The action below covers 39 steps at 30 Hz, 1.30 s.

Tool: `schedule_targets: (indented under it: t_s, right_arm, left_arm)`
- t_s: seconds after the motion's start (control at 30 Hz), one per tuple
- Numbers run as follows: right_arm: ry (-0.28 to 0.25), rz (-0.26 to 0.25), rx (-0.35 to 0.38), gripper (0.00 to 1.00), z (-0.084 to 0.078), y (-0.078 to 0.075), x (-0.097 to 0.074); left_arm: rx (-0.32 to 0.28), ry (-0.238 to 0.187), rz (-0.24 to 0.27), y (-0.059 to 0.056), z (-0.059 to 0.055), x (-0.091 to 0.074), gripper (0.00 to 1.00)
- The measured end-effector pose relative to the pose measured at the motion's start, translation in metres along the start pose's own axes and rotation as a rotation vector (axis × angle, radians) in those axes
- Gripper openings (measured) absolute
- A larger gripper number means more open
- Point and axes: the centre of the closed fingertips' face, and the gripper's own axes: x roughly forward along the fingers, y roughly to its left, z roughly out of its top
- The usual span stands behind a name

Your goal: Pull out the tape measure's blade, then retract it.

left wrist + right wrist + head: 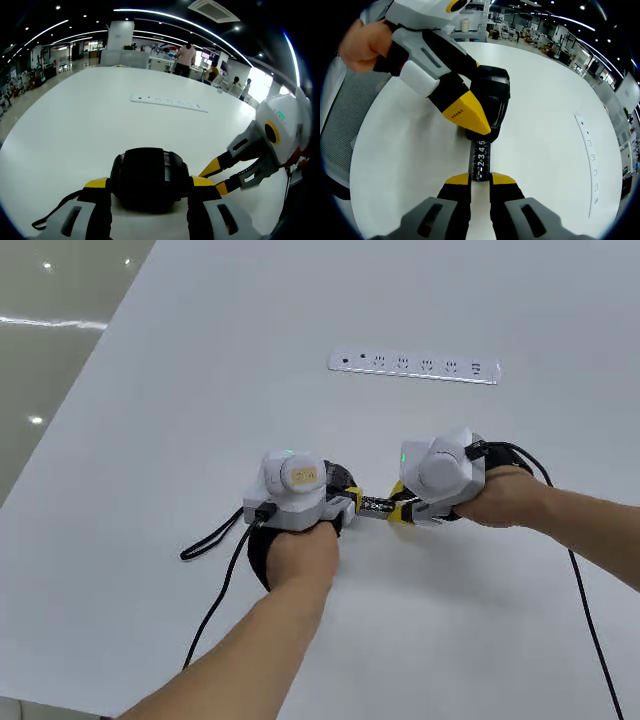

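Ana: Left gripper (150, 184) sits closest, its jaws clenched on the black tape measure (147, 172), one yellow tip against each side of the case.

Ben: Where does the case rest?

Ana: On the white tabletop (150, 440), just beside the right gripper (480, 178). A black strap (210, 538) lies curled from it toward the tabletop's near left.

Ben: And the right one?

Ana: Its jaws are pinched on the end of the blade (480, 159), which stands a short way out of the case's mouth, bridging the gap between the two grippers.

Ben: Any writing you can read?

Ana: That blade is black with white digits; 2, 3, 4 and 5 read plainly in the right gripper view. One yellow tip of the left gripper carries small dark lettering, perhaps a brand, but it is too small to make out. A pale yellow sticker sits on top of the left gripper in the head view, and its marks are blurred.

Ben: What else is on the surface?

Ana: A white power strip (415, 366), well apart on the far side, its sockets in a row. Black cables (585, 610) run back from the grippers alongside the person's forearms.
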Motion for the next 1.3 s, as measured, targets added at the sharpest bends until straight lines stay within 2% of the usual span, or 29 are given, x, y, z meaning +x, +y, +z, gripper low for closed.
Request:
schedule_targets:
  t_s: [0.6, 0.97, 1.3]
  right_arm:
    - [-0.022, 0.007, -0.011, 0.13, 0.015, 0.0, 0.009]
    - [-0.035, 0.002, 0.001, 0.13, 0.02, -0.001, 0.012]
    - [-0.042, -0.004, 0.016, 0.13, 0.025, -0.001, 0.016]
  left_arm:
    - [-0.002, -0.002, -0.006, 0.0, 0.0, 0.0, 0.58]
    - [0.011, -0.024, -0.007, 0.0, 0.0, 0.0, 0.57]
    - [0.013, -0.021, -0.011, 0.0, 0.0, 0.0, 0.57]
